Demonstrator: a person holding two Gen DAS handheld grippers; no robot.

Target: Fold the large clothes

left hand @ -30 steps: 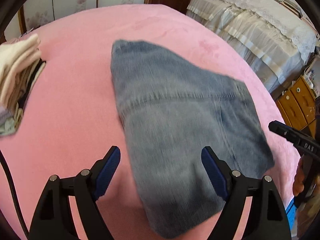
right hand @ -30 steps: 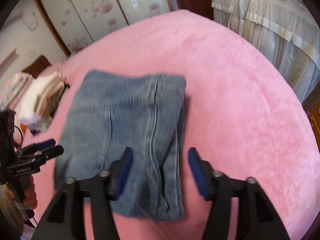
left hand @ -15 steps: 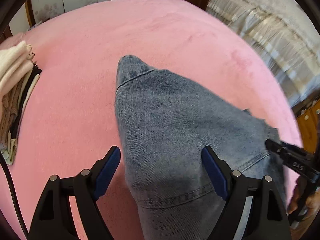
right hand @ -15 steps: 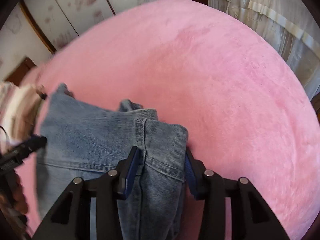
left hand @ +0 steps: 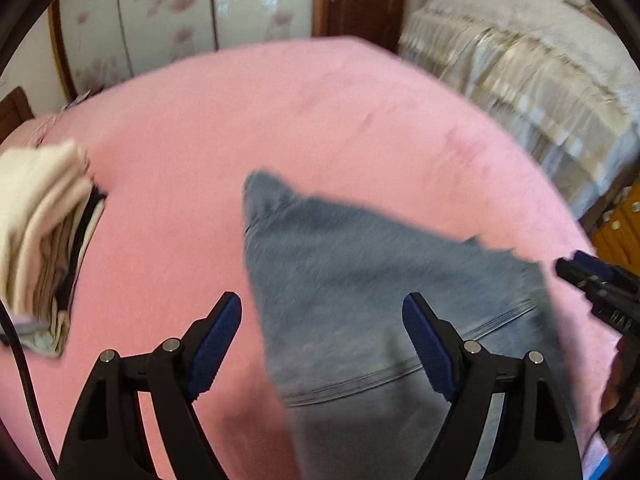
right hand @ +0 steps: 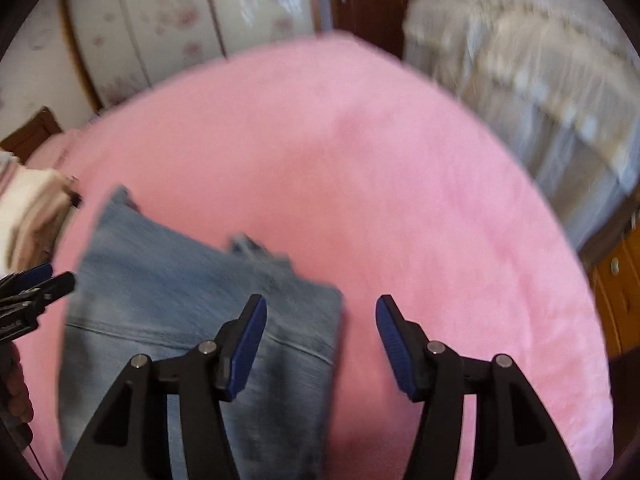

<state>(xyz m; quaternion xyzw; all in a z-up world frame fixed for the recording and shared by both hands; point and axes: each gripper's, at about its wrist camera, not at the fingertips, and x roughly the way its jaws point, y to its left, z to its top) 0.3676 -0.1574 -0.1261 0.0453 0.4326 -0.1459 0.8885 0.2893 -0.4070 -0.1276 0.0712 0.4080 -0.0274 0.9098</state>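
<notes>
Stack of folded clothes [left hand: 44, 236] at nine o'clock on the pink blanket [left hand: 304, 120], well apart from the jeans [left hand: 360, 280]. Jeans folded, lying at centre toward six o'clock. Left gripper [left hand: 322, 334] spread wide above them, pads clear of the denim, nothing grasped. Right gripper [right hand: 320, 336] at three o'clock of the jeans' edge; its jaws have just been opening, released, bare blanket between the pads. Frames blurred.
</notes>
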